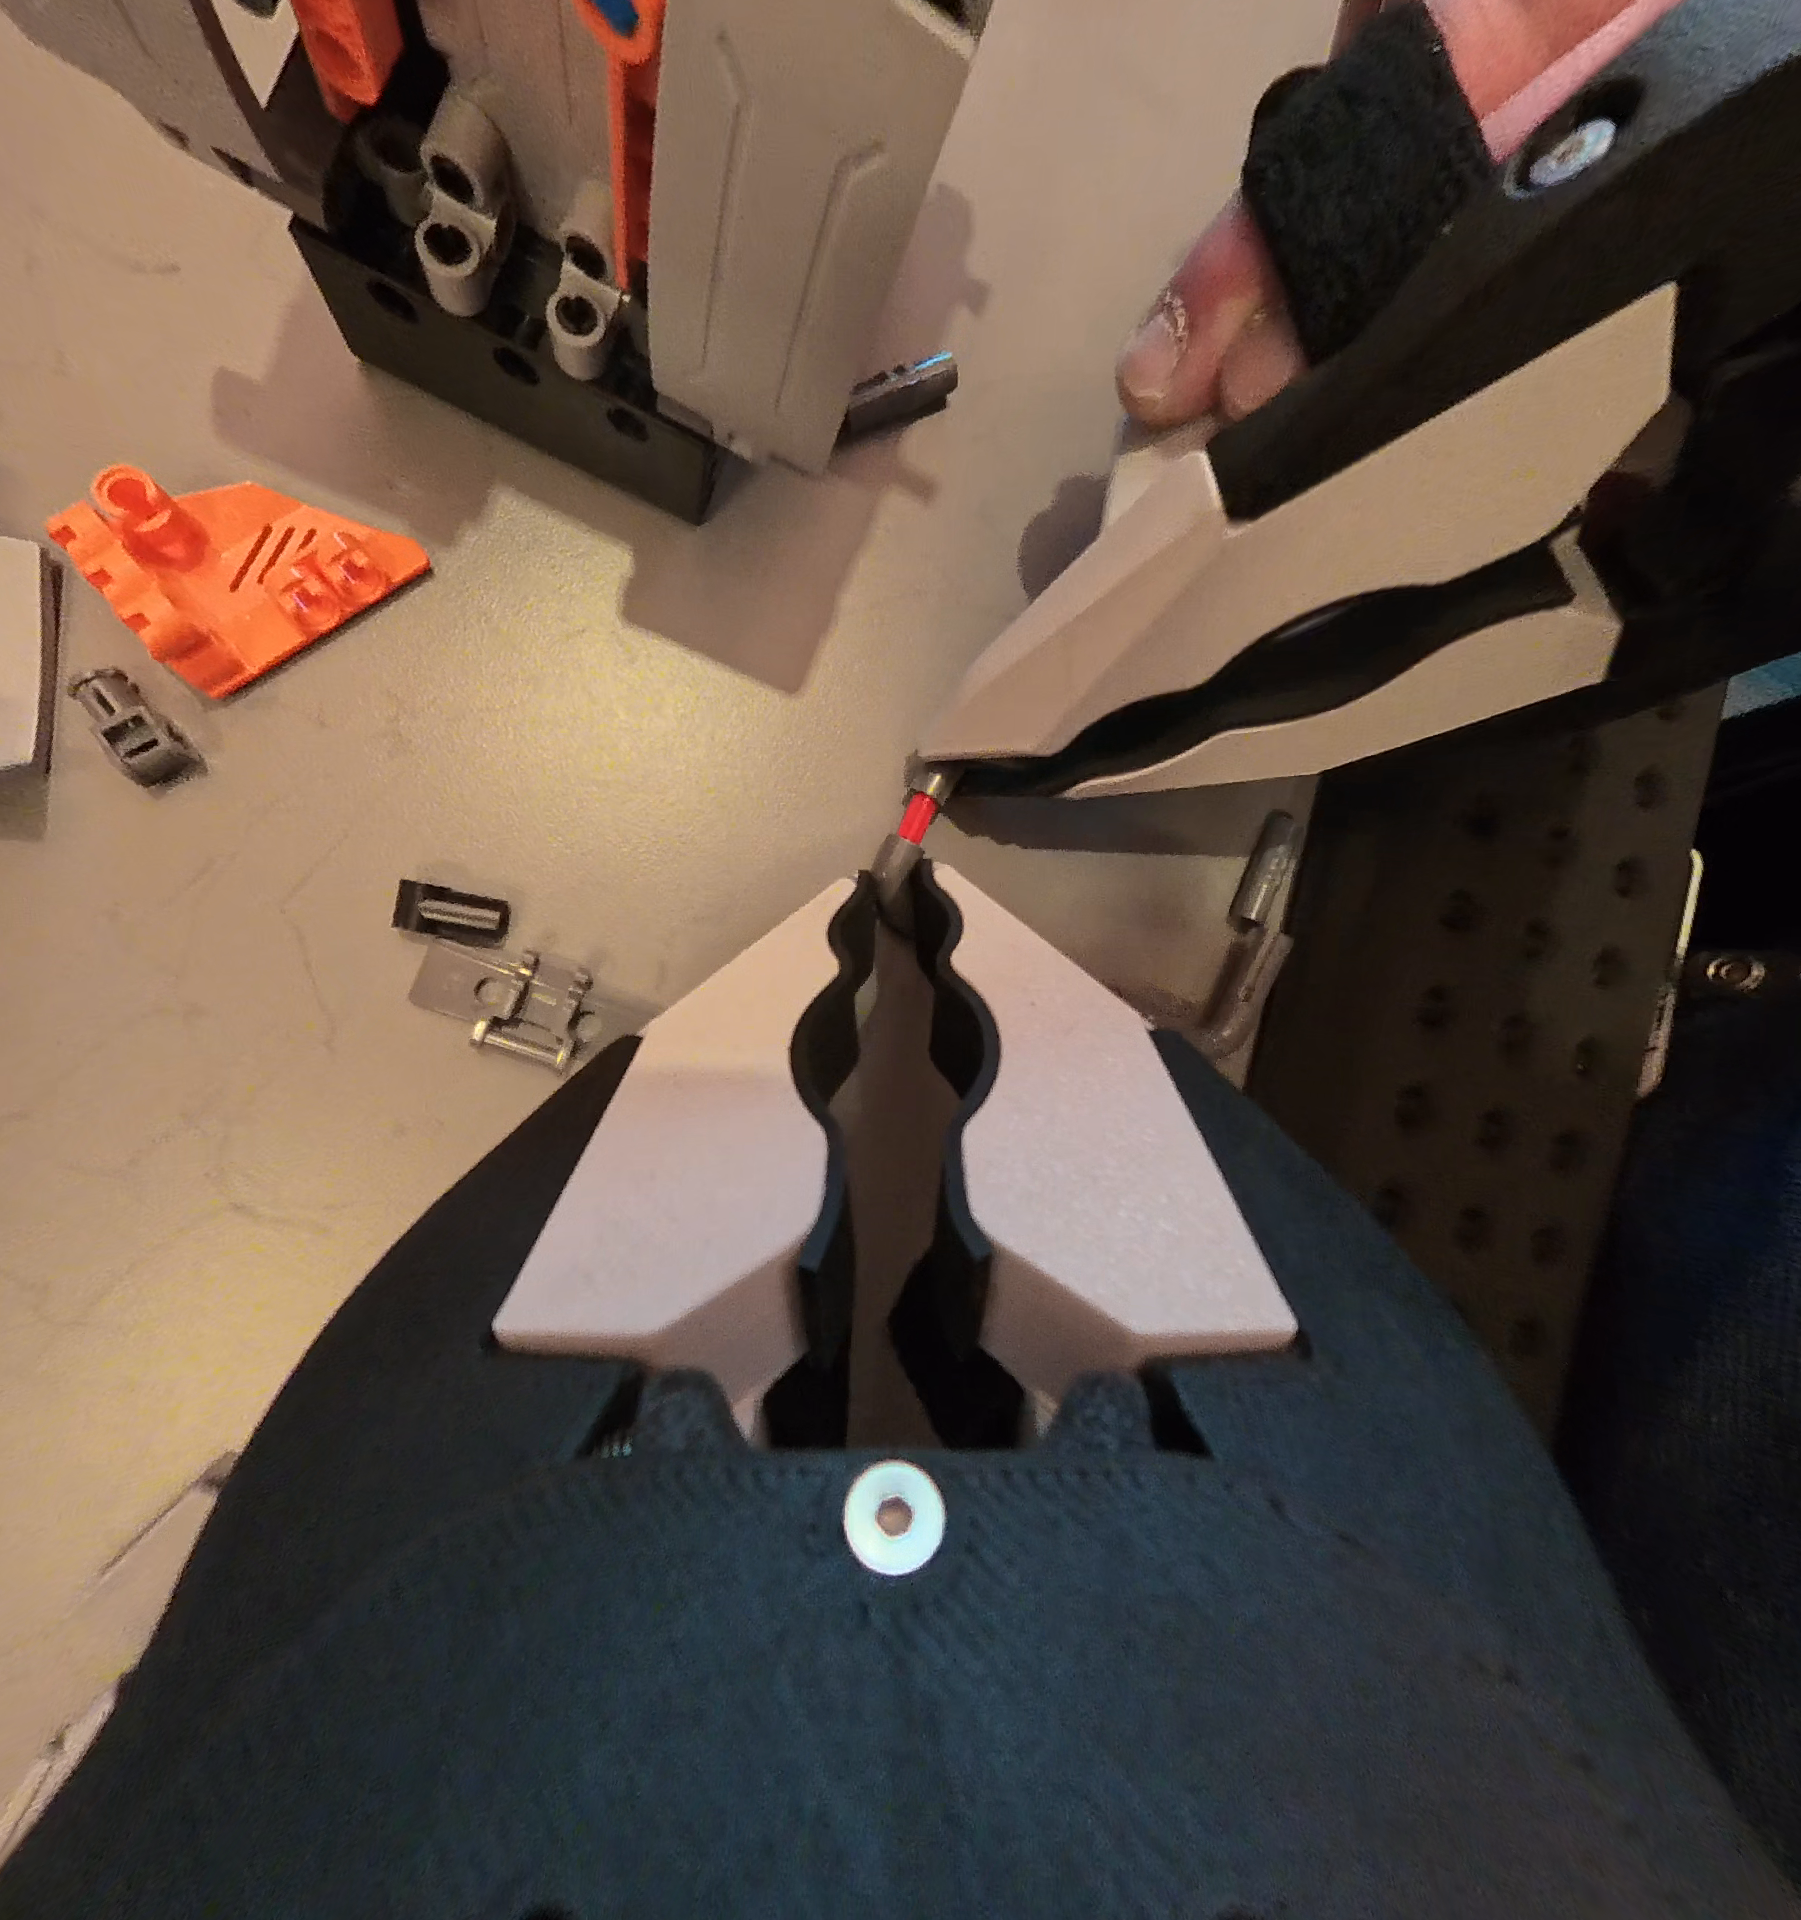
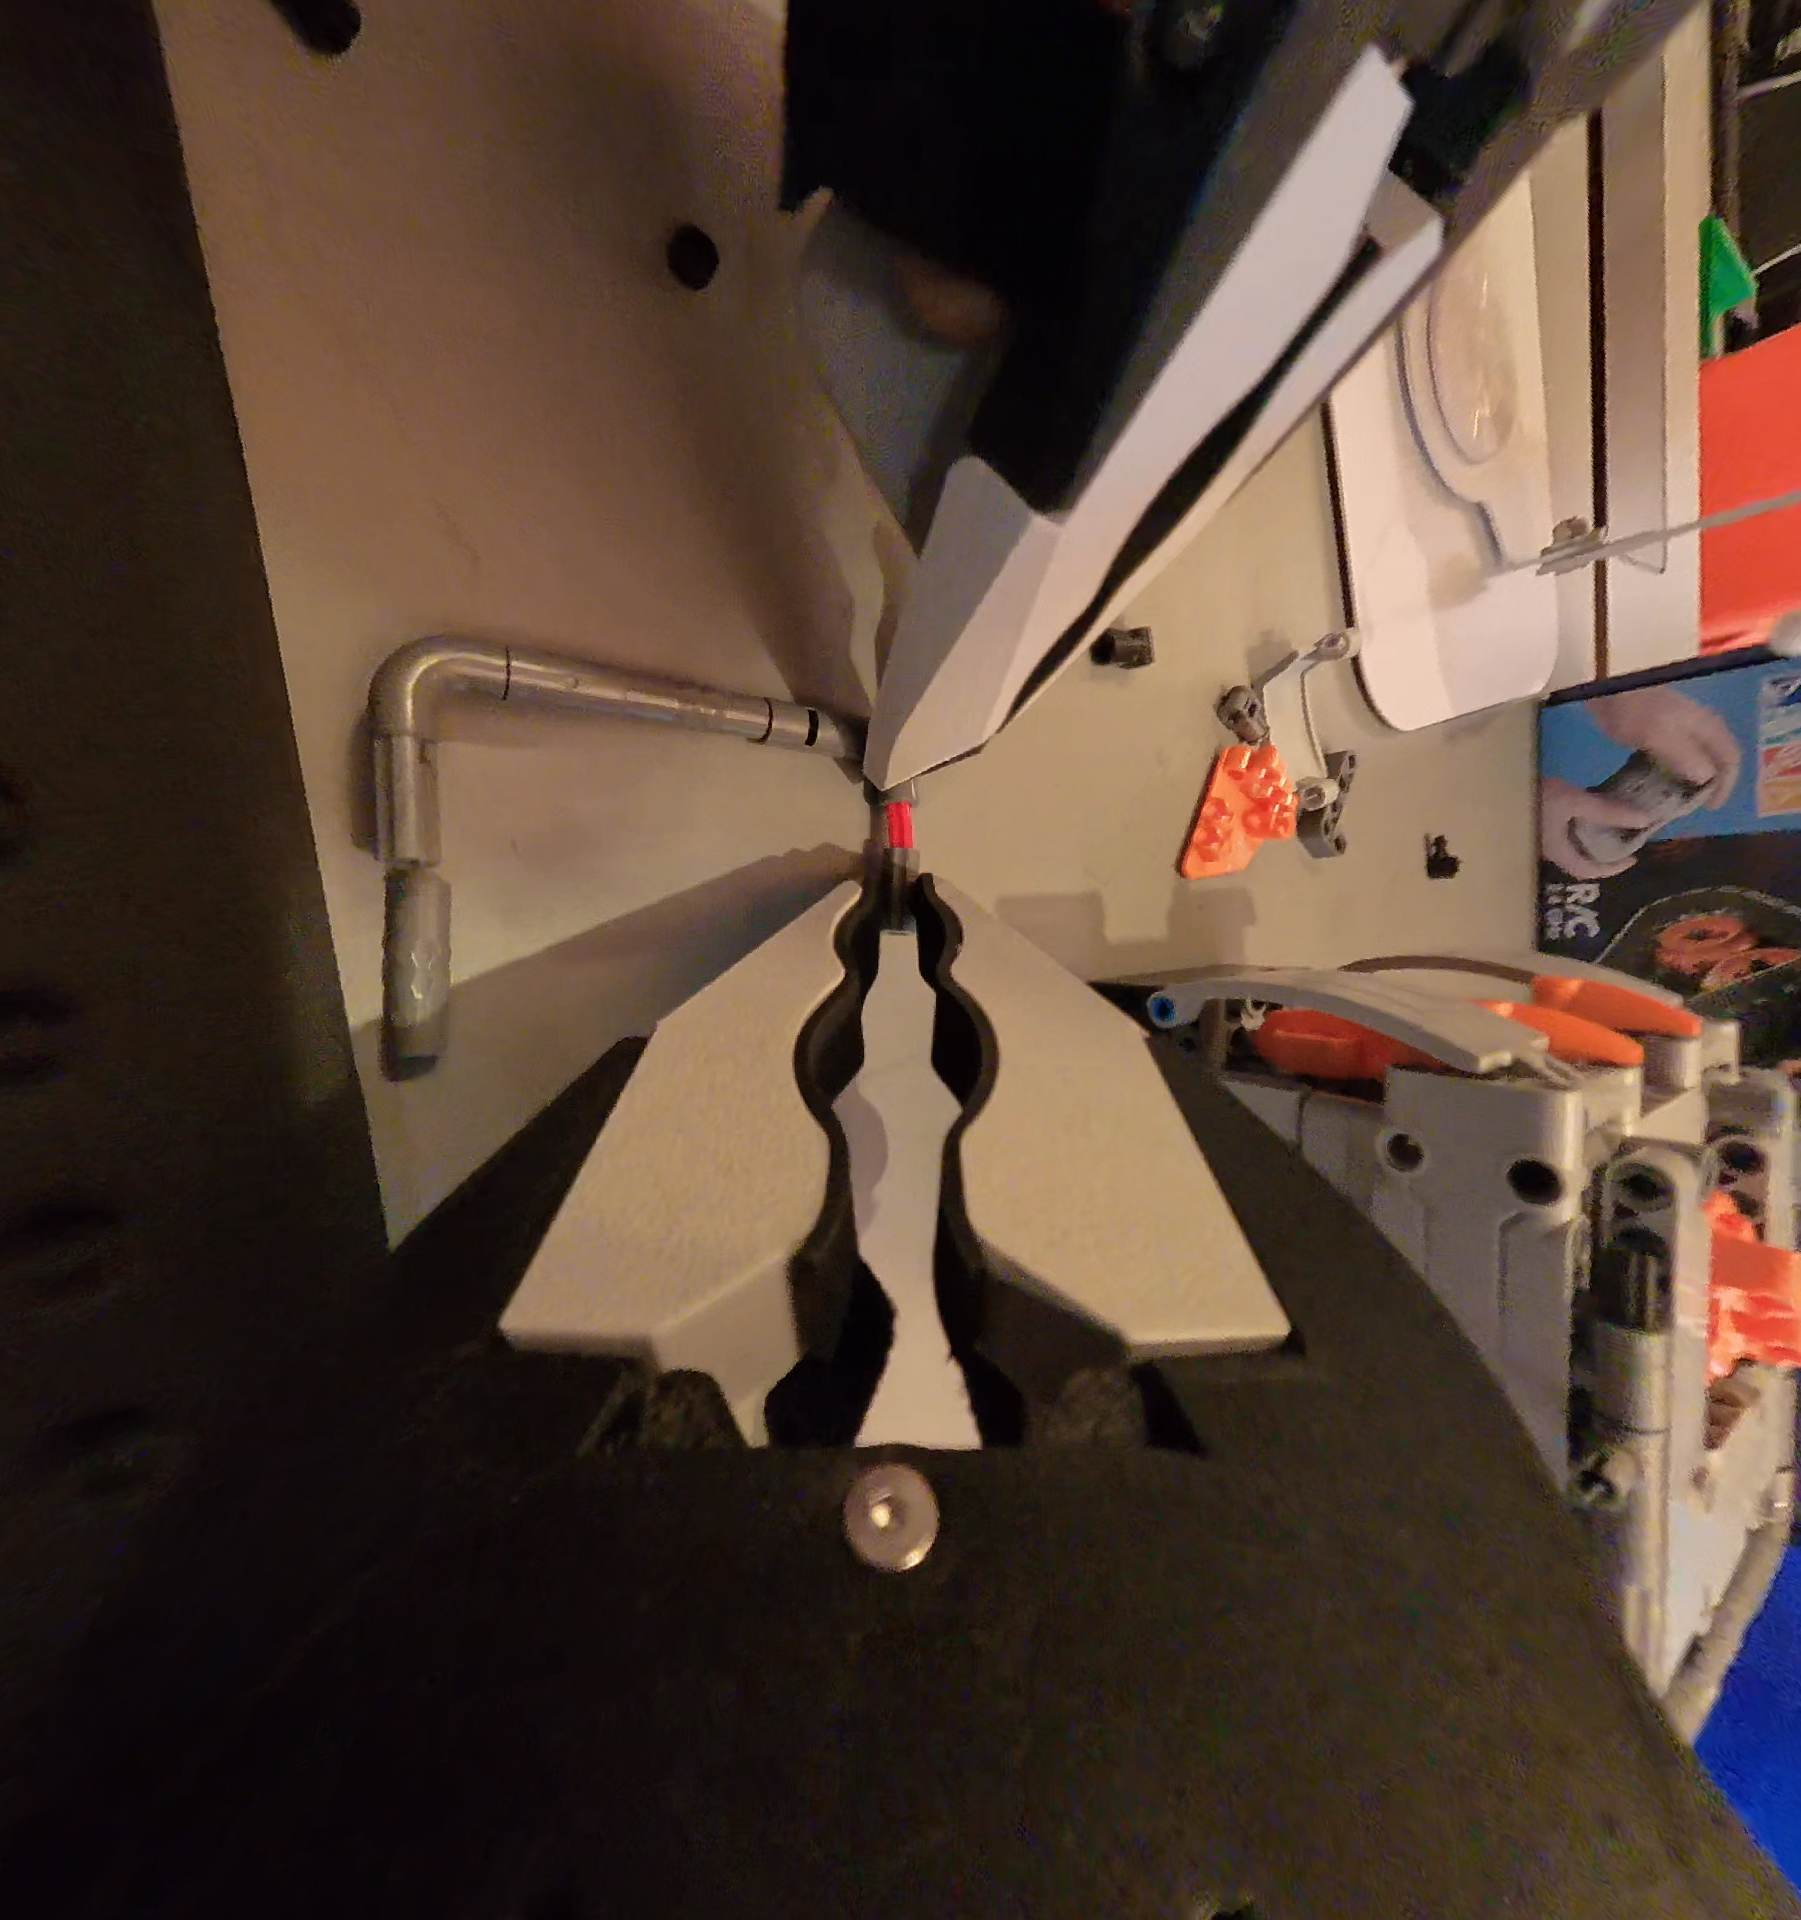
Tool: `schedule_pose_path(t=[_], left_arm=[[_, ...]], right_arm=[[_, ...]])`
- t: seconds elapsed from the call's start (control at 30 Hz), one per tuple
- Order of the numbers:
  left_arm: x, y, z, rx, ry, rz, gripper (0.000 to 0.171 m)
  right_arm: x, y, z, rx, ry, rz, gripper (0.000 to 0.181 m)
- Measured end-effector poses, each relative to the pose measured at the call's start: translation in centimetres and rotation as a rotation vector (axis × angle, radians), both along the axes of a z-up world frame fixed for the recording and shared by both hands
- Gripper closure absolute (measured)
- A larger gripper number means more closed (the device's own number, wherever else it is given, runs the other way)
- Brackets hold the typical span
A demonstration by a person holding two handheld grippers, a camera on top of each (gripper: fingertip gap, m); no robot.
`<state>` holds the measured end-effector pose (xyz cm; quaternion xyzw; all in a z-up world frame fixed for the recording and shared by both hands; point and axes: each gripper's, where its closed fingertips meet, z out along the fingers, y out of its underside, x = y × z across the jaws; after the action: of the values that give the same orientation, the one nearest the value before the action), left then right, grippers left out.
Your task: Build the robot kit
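A small pin with a red middle [image 1: 917, 817] and grey ends is held in the air between both grippers, above the beige table [image 1: 460, 1195]. My left gripper [image 1: 891, 896] is shut on its lower grey end. My right gripper [image 1: 932, 774] comes in from the upper right and is shut on the other grey end. In the right wrist view the red pin [image 2: 898, 828] sits between my right gripper [image 2: 891, 906] and the left gripper [image 2: 885, 779] coming from above. A person's fingers [image 1: 1187, 343] rest on the right gripper.
A grey, black and orange brick-built model [image 1: 563, 208] [image 2: 1498, 1195] stands on the table. An orange panel [image 1: 241, 582] [image 2: 1239, 810], small grey and black connectors [image 1: 132, 727] [image 1: 451, 912] and a grey L-shaped rod [image 2: 408, 790] lie loose. A black perforated board [image 1: 1478, 1039] borders the table. A coloured box [image 2: 1706, 779] is nearby. Both grippers' tips are close together, under 4 cm apart.
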<state>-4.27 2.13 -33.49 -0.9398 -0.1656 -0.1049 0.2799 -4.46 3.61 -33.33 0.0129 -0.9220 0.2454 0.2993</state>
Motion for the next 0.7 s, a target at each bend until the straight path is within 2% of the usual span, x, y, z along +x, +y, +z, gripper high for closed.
schedule_pose_path(t=[0.17,0.7], left_arm=[[0.04,0.15,-0.02,-0.017,-0.002,-0.017,0.167],[-0.13,0.52,0.05,0.020,0.012,0.010,0.168]], right_arm=[[-0.04,-0.15,0.01,0.053,0.064,0.069,0.177],[-0.23,-0.65,-0.08,-0.055,-0.118,0.030,0.178]])
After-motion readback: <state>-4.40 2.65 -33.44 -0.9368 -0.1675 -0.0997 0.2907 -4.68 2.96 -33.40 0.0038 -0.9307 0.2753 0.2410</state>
